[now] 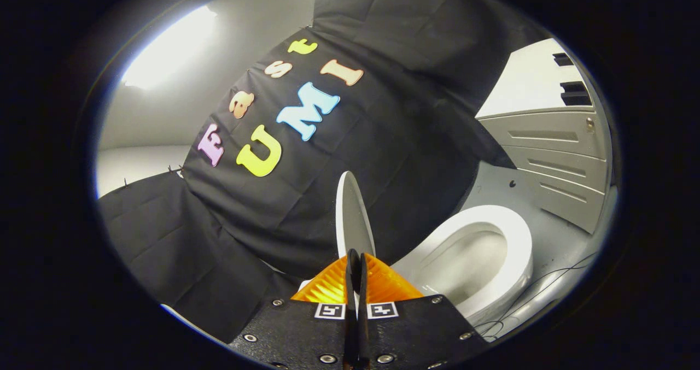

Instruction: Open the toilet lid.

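The white toilet lid stands raised, seen nearly edge-on, rising straight ahead of my fingers. My gripper is shut, with its orange fingers pressed on either side of the lid's near rim; a thin white strip shows in the narrow gap between them. To the right of the lid lies the uncovered white toilet seat and bowl, its hollow in plain sight. The lid's hinge end is hidden behind the lid itself.
A grey ribbed panel wall stands beyond the bowl on the right, over a grey floor. Thin dark cables run across the floor beside the bowl. Black cloth hangs close behind the lid and to its left.
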